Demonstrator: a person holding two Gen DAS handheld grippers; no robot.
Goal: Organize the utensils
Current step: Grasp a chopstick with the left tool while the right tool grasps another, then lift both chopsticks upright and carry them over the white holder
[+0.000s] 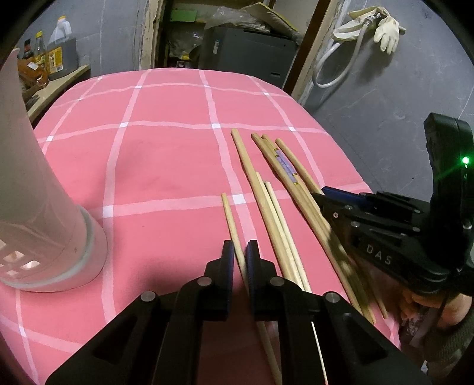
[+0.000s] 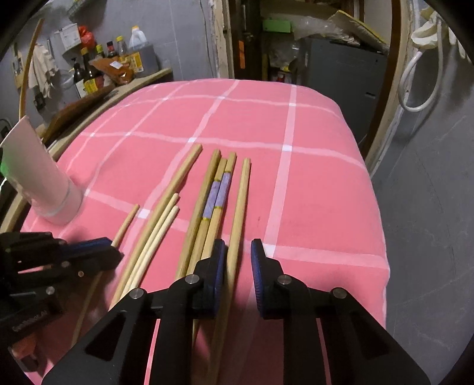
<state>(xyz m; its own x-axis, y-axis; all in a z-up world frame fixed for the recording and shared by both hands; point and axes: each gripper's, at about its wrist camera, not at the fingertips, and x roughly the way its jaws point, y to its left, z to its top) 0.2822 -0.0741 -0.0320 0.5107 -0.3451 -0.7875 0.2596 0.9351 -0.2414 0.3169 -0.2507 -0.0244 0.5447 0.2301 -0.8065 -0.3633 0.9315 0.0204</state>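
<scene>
Several wooden chopsticks (image 1: 266, 213) lie side by side on the pink checked cloth (image 1: 166, 165); two carry purple bands (image 2: 219, 192). My left gripper (image 1: 240, 251) is shut on the leftmost thin chopstick (image 1: 229, 219), low over the cloth; it also shows in the right wrist view (image 2: 97, 251). My right gripper (image 2: 238, 260) is open, its jaws straddling the rightmost chopstick (image 2: 240, 207), which lies against the left finger (image 2: 219, 257). The right gripper shows in the left wrist view (image 1: 323, 192) at the right. A white cylindrical holder (image 1: 38, 207) stands at the left, also in the right wrist view (image 2: 38, 180).
The cloth-covered table (image 2: 326, 207) drops off at the right to a grey floor (image 2: 429, 237). Bottles (image 2: 97, 68) stand on a shelf at the back left. A grey cabinet (image 1: 251, 53) stands behind the table. A hose and glove (image 1: 382, 26) hang on the wall.
</scene>
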